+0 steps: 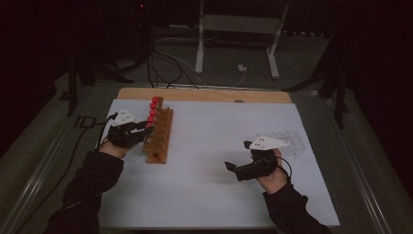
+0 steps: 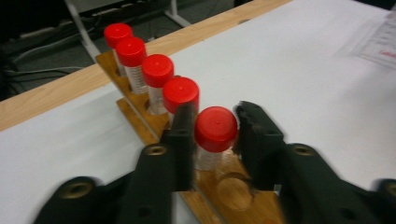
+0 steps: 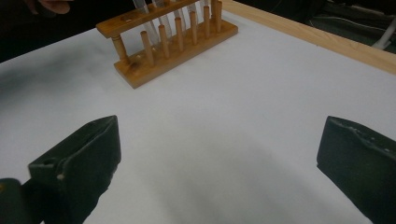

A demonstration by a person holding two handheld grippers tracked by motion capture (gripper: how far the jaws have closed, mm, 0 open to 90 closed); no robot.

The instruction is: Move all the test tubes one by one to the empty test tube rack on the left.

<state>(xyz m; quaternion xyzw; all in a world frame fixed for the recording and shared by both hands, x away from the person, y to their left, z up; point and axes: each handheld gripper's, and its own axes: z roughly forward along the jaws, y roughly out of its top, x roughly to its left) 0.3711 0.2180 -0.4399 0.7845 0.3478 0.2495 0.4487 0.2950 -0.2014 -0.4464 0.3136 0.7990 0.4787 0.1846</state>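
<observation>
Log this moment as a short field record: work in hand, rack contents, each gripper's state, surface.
work: placing red-capped tubes in a wooden rack
tubes in rack: five in a row, red caps up
nearest tube: stands in its hole, between the jaws of the left gripper
left gripper: jaws slightly apart from the cap, a gap on each side
next hole: empty
right gripper: jaws wide open, nothing between them, over bare sheet
surface: white sheet on a wooden board
also present: clear tray behind the right hand

I see red caps (image 2: 215, 128) between my black left gripper (image 2: 215, 140), a brown wooden rack (image 1: 159, 138), white sheet (image 1: 214, 161).
</observation>
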